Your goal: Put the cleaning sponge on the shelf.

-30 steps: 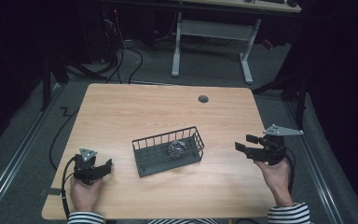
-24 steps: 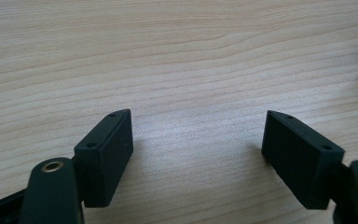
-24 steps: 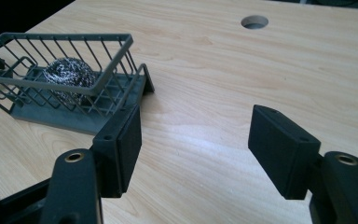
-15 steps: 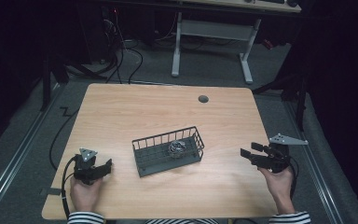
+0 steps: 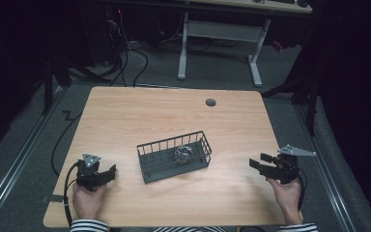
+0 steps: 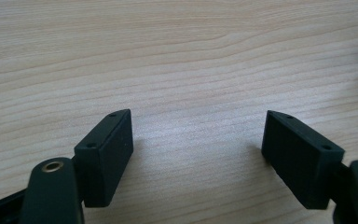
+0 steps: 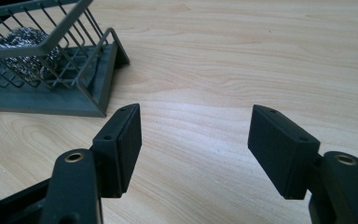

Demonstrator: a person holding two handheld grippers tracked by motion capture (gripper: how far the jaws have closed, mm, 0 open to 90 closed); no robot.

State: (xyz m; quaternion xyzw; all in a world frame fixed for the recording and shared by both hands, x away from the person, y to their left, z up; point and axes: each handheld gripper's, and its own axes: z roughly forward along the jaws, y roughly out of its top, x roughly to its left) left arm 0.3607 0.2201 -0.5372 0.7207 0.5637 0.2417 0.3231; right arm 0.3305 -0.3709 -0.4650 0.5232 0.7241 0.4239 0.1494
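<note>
basket: grey wire basket (image 5: 174,157) sits mid-table, long side skewed to the table edge; its near corner shows top-left in the right gripper view (image 7: 51,70)
scourer: steel-wool ball (image 5: 183,153) lies inside the basket, toward its right end; seen through the bars (image 7: 25,49)
right gripper: right gripper (image 5: 257,162) low over the table near the right edge, well apart from the basket, pointing toward it; jaws spread wide, bare wood between them (image 7: 193,135)
left gripper: left gripper (image 5: 110,171) rests at the near-left corner, left of the basket and clear of it; jaws apart, nothing between them, wood grain only (image 6: 196,140)
hands: one hand (image 5: 88,200) on the left gripper, other hand (image 5: 286,193) on the right; striped sleeves at the bottom edge
table: light wood top (image 5: 140,116), grommet (image 5: 210,102) near the far edge
</note>
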